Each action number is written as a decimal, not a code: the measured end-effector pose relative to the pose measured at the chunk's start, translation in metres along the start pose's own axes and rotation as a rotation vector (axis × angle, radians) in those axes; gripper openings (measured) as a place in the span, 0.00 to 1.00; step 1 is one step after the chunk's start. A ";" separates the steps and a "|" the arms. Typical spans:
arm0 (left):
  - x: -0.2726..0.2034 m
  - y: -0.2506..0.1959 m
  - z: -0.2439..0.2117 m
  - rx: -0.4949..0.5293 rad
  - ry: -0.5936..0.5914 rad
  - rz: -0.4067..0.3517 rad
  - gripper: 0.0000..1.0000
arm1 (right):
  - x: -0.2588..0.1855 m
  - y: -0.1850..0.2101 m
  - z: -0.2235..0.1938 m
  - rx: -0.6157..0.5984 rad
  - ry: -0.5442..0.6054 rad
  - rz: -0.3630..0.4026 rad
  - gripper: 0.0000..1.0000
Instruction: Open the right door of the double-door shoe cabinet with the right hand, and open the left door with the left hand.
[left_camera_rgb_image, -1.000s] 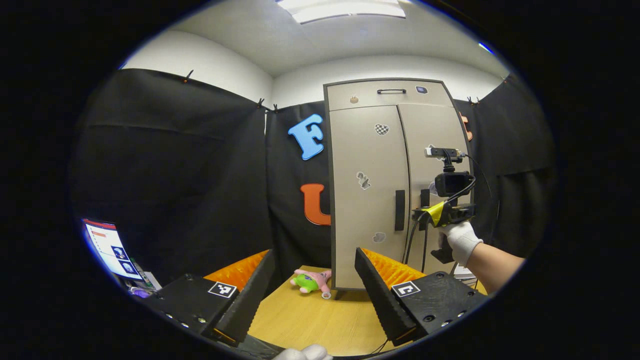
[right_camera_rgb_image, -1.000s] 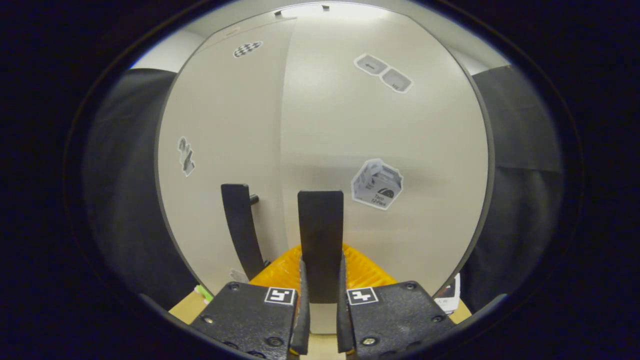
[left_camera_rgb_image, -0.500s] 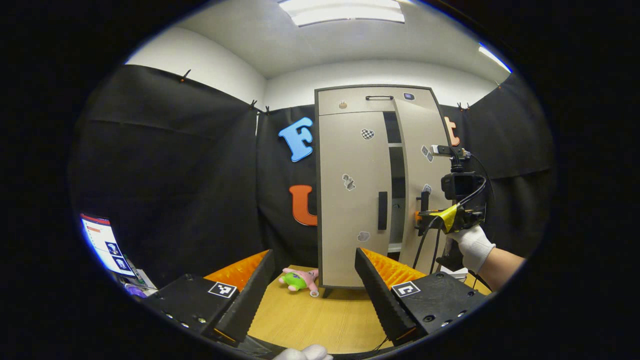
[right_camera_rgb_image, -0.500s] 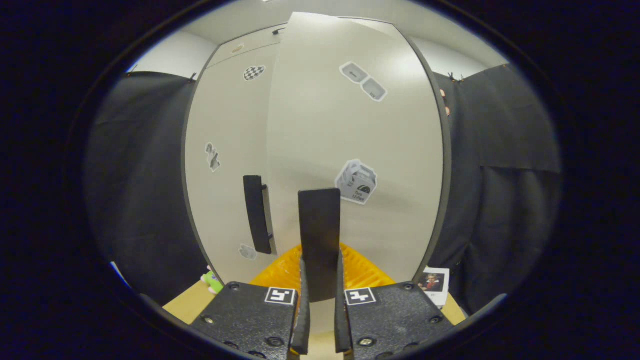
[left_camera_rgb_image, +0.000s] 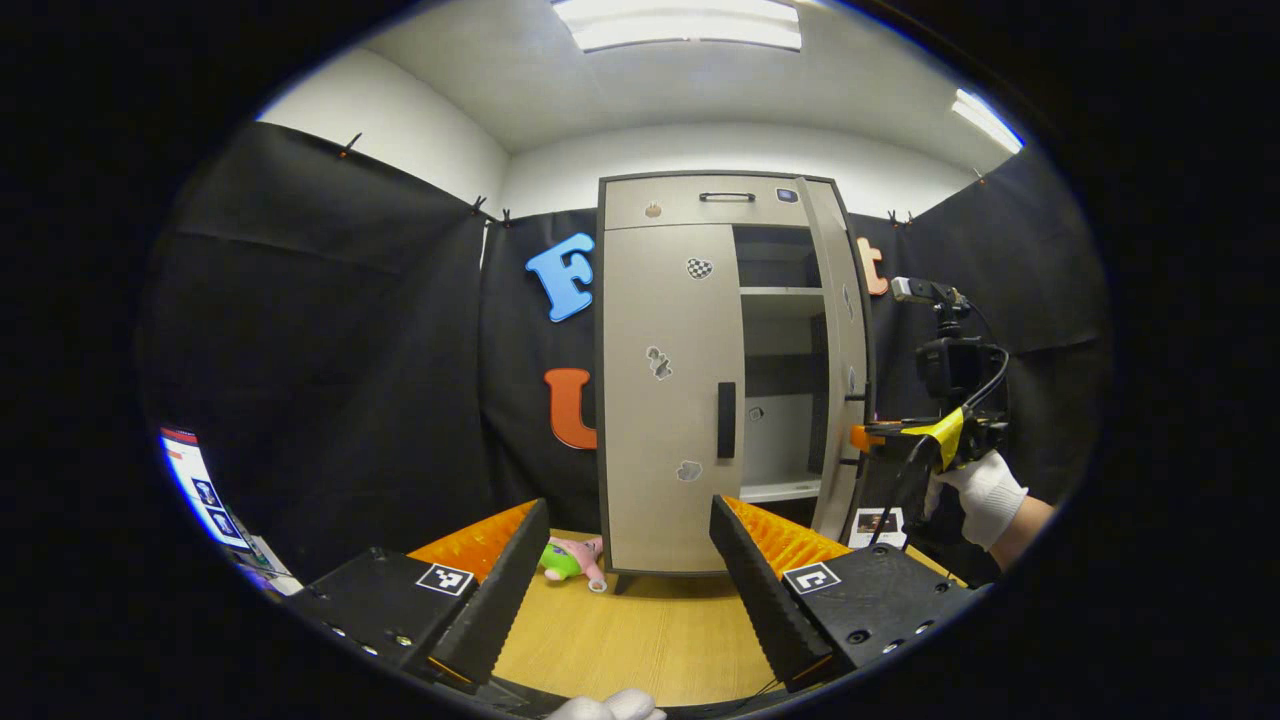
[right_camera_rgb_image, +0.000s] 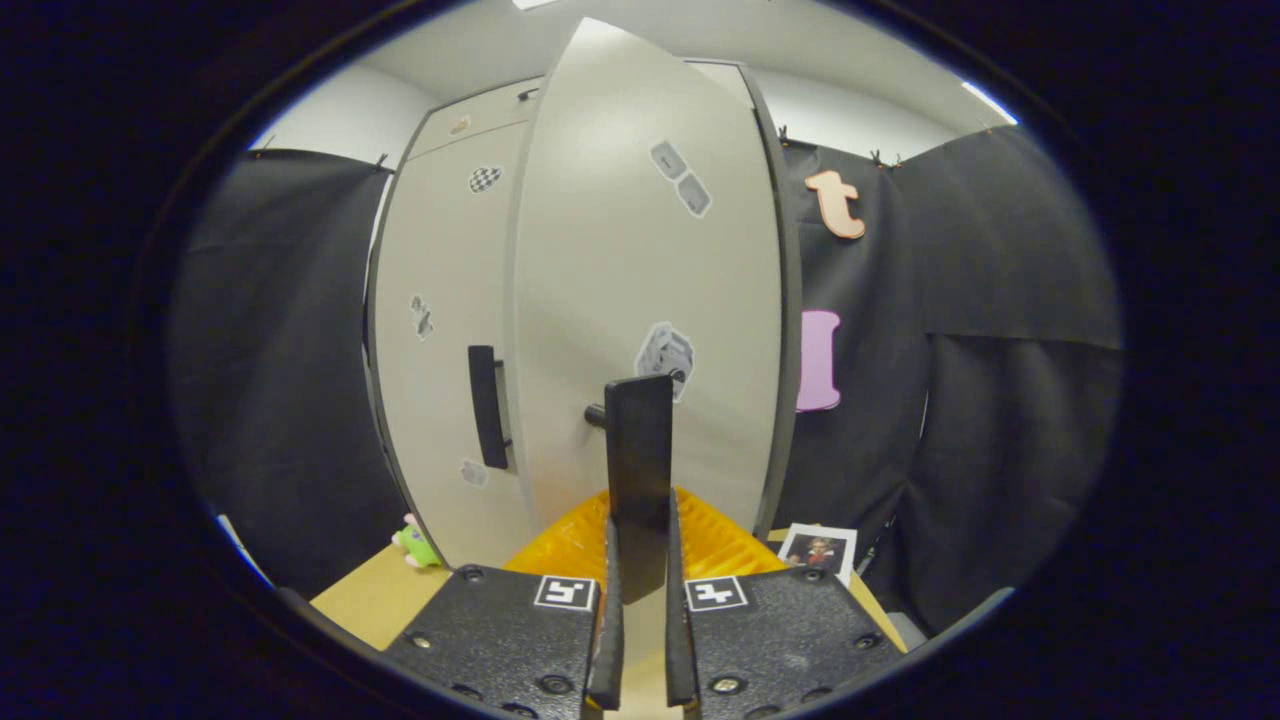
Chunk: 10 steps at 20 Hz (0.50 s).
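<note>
One door stands open at three o'clock: right door (right_camera_rgb_image: 640, 290), my right gripper (right_camera_rgb_image: 637, 560) clamped on its handle (right_camera_rgb_image: 638, 470); left gripper (left_camera_rgb_image: 630, 580) gapes empty; left door (left_camera_rgb_image: 665, 390) shut; overswinging may strain hinges.

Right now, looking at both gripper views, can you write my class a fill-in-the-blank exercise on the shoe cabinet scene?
1. The right door of the shoe cabinet stands ____.
2. The right hand-held gripper is shut on the right door's ____.
3. The left door is still ____.
4. The left hand-held gripper has its fingers spread ____, away from the cabinet.

Missing words: open; handle; closed; open
</note>
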<state>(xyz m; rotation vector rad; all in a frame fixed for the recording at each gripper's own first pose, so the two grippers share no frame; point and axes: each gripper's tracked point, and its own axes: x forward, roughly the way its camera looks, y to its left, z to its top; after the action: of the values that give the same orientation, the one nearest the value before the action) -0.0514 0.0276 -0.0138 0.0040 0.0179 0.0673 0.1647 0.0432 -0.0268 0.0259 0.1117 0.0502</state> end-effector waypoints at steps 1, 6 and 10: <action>0.002 -0.005 0.000 0.000 0.000 -0.011 0.96 | -0.004 -0.006 0.000 -0.003 -0.002 -0.006 0.19; 0.009 -0.026 -0.003 -0.008 0.006 -0.069 0.96 | -0.018 -0.034 -0.001 0.005 -0.003 -0.040 0.15; 0.014 -0.044 -0.001 -0.008 0.002 -0.109 0.96 | -0.022 -0.052 -0.001 0.016 -0.003 -0.023 0.11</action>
<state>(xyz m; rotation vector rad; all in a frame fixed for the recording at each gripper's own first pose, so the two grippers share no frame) -0.0344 -0.0154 -0.0148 -0.0048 0.0198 -0.0420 0.1451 -0.0099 -0.0265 0.0409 0.1094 0.0263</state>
